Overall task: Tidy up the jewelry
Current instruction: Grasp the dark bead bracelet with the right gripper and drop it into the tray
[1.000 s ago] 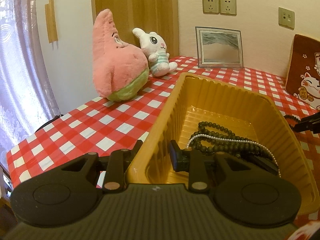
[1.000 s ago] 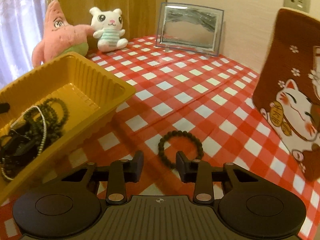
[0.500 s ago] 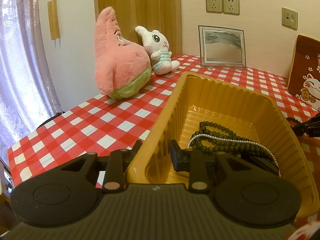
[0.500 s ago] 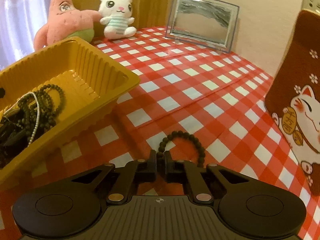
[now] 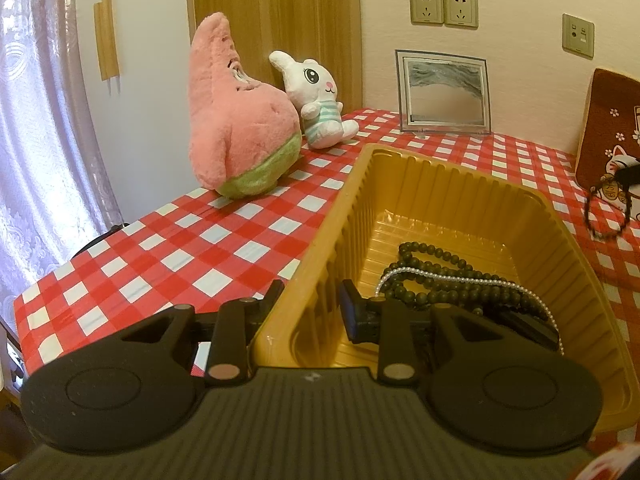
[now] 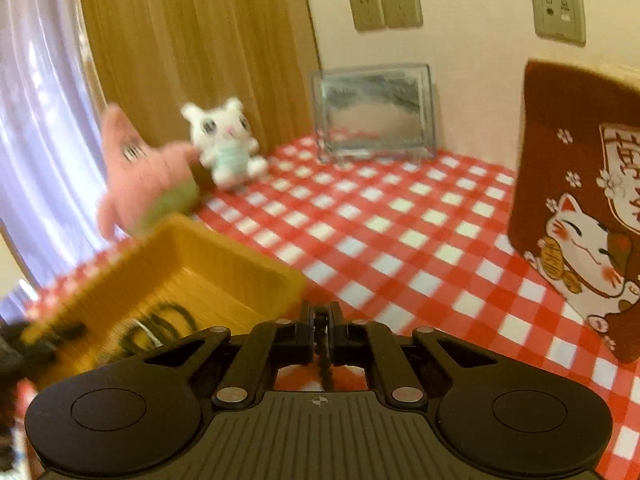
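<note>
While it hangs straight down as a limp loop, the dark bead bracelet [image 6: 322, 354] is pinched at its top between the closed jaws of the right gripper [image 6: 320, 330], clear of the checked surface [image 6: 400, 236]. Left of it sits the yellow tray [image 5: 448, 196], holding dark beads and a pearl strand [image 5: 460, 280]. The left gripper [image 5: 308, 300] clamps the tray's near wall, one jaw inside, one outside.

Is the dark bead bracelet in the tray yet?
Not yet. The bracelet hangs pinched in the right gripper, outside the yellow tray.
</note>
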Demonstrator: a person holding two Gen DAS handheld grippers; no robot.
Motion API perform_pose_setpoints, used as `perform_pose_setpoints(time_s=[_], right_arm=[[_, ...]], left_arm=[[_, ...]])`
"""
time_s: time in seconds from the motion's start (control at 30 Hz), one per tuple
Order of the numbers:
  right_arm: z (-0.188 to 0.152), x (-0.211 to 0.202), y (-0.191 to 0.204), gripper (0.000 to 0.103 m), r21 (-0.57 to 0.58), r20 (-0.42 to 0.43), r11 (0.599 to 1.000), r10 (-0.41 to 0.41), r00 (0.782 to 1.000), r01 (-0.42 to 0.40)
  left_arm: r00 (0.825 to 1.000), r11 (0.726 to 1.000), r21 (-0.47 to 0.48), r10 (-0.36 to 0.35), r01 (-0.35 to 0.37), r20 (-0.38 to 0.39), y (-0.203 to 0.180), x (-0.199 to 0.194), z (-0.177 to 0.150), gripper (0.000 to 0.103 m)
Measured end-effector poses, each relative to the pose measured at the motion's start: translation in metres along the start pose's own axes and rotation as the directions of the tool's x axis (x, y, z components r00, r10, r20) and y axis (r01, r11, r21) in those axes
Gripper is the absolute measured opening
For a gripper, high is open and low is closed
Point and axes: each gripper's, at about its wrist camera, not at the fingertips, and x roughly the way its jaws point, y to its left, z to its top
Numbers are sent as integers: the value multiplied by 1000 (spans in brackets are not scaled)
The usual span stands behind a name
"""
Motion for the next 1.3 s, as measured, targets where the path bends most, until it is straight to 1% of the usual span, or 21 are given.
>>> perform_pose_setpoints(time_s=[0.13,0.27,0.4,0.6,0.67,0.73,0.87,1.03,1.07,1.13,1.2,1.27,1.3], right_arm=[[11,-12,20,6,40,29,996,74,997,-75],[15,-11,43,6,75,26,986,148,989,-150],[10,-4,63,6,104,-1,978,180,984,-179],[-3,13,78,6,166,-50,974,164,985,-154],[-4,17,82,6,175,-46,973,159,986,-149],[-4,17,83,6,182,-26,974,140,990,-133],[3,14,82,7,193,12,973,127,992,-127],[5,8,82,9,169,4,981,96,995,-96],[4,6,81,10,166,-1,983,85,996,-84],[0,3,81,16,168,-13,984,69,998,-65],[-6,-1,79,32,173,-25,984,51,998,-46],[-13,-6,79,38,176,-31,984,35,999,-29],[-16,-8,78,39,180,-38,983,30,999,-22]], left_arm=[[1000,1000,-1,0,0,-1,0,0,0,28],[1000,1000,-2,-2,2,-1,0,1,0,28],[1000,1000,-4,-2,2,-1,1,1,0,28],[1000,1000,-4,-4,4,0,0,1,-1,28],[1000,1000,-5,-5,5,-1,0,1,-1,28],[1000,1000,-4,-5,5,0,0,1,-1,28],[1000,1000,-3,-9,9,-2,0,2,-2,28],[1000,1000,-4,-10,10,-3,0,3,-1,28],[1000,1000,-4,-12,12,-4,0,3,-1,28],[1000,1000,-6,-15,15,-5,1,4,-1,28],[1000,1000,-5,-19,19,-8,3,5,-2,28],[1000,1000,-9,-23,23,-12,4,7,-2,29],[1000,1000,-9,-25,25,-15,4,7,-2,29]])
